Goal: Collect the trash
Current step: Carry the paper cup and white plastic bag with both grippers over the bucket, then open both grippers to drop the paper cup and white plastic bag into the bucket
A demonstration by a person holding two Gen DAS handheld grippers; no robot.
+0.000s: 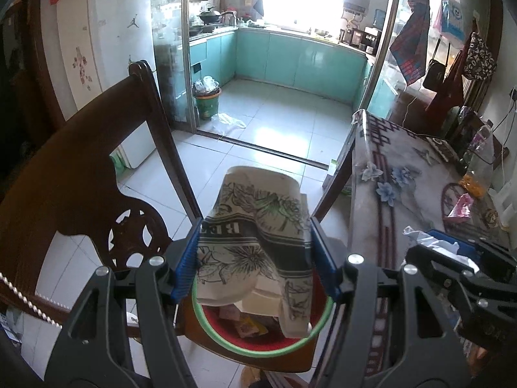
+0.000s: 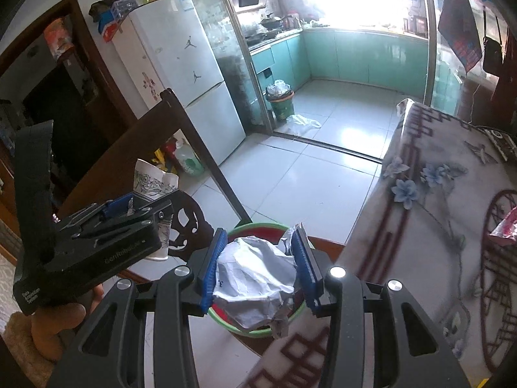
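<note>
My left gripper clamps a crushed printed paper cup at lower centre over the red basin, right gripper pinches crumpled white paper above the same basin; both light, soft, crushable, best held mid-body.

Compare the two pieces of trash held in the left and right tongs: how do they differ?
The flower-printed paper cup in the left tongs is crushed but keeps a tall shape, with dark line drawings; the crumpled white paper in the right tongs is a nearly plain, shapeless wad. Both are clamped between blue pads above the green-rimmed bin.
</note>
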